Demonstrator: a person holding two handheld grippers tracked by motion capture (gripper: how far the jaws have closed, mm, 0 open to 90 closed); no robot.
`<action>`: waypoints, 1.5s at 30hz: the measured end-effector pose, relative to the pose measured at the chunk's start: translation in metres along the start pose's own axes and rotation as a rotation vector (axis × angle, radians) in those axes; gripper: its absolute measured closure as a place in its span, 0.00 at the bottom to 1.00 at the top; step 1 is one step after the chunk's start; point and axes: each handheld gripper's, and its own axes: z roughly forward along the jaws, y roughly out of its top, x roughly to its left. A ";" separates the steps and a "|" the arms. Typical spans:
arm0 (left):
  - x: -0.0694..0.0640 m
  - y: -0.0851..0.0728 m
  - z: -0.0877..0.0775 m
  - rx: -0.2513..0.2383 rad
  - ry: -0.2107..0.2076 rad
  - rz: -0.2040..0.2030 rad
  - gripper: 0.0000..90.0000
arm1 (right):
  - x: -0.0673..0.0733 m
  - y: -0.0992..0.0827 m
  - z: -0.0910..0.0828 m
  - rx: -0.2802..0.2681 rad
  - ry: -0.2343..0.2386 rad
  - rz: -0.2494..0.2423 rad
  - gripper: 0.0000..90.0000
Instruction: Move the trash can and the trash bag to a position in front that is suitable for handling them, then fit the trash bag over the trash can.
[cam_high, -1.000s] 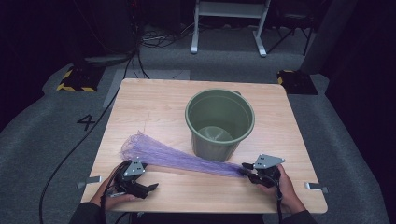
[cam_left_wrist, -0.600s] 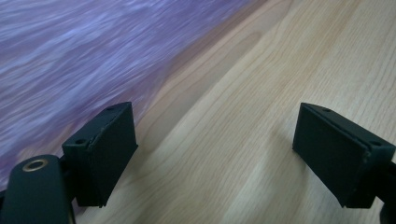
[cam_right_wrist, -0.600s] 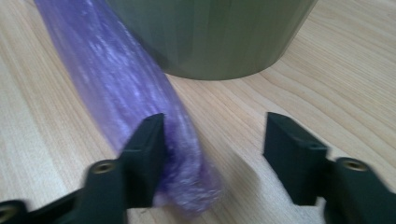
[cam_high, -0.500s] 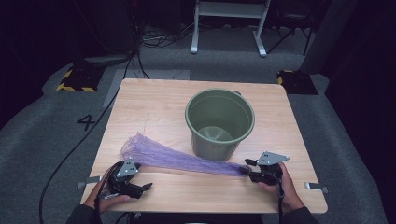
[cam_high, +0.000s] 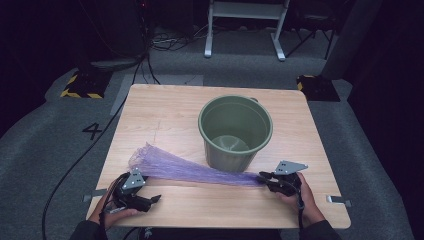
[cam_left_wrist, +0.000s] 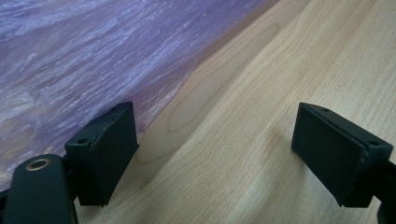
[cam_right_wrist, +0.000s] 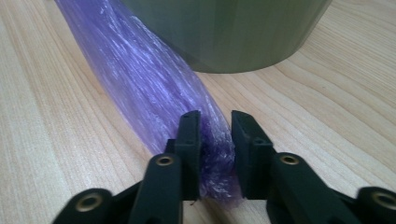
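Note:
A purple plastic bag (cam_high: 190, 170) lies stretched across the wooden table (cam_high: 165, 115), fanned wide at the left and bunched thin at the right. My right gripper (cam_high: 262, 178) is shut on the bunched end (cam_right_wrist: 215, 158), just in front of a green bucket (cam_high: 235, 131) that stands upright. My left gripper (cam_high: 154, 198) rests near the table's front left edge, open, with bare wood between its jaws; the bag's wide end (cam_left_wrist: 84, 65) lies just beside its left pad (cam_left_wrist: 105, 149), apart from it.
The bucket's wall (cam_right_wrist: 224, 32) rises close behind the right gripper. Metal brackets (cam_high: 339, 201) stick out at the table's front corners. Cables (cam_high: 75, 160) run over the grey floor at the left, and a white stand's legs (cam_high: 245, 30) are beyond the table.
My left gripper has slid a little left and toward the front edge, away from the bag's wide end. The right gripper stays shut on the bag and has edged slightly right.

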 end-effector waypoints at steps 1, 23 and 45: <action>0.000 0.000 -0.001 0.000 -0.002 0.001 0.17 | 0.000 0.000 0.000 -0.001 -0.001 -0.001 0.85; -0.013 0.004 -0.005 0.019 -0.022 0.051 0.18 | -0.001 0.000 0.000 0.000 -0.022 0.010 0.88; -0.036 0.083 0.011 -0.071 -0.085 0.193 0.17 | 0.000 0.003 0.000 -0.009 -0.022 0.004 0.79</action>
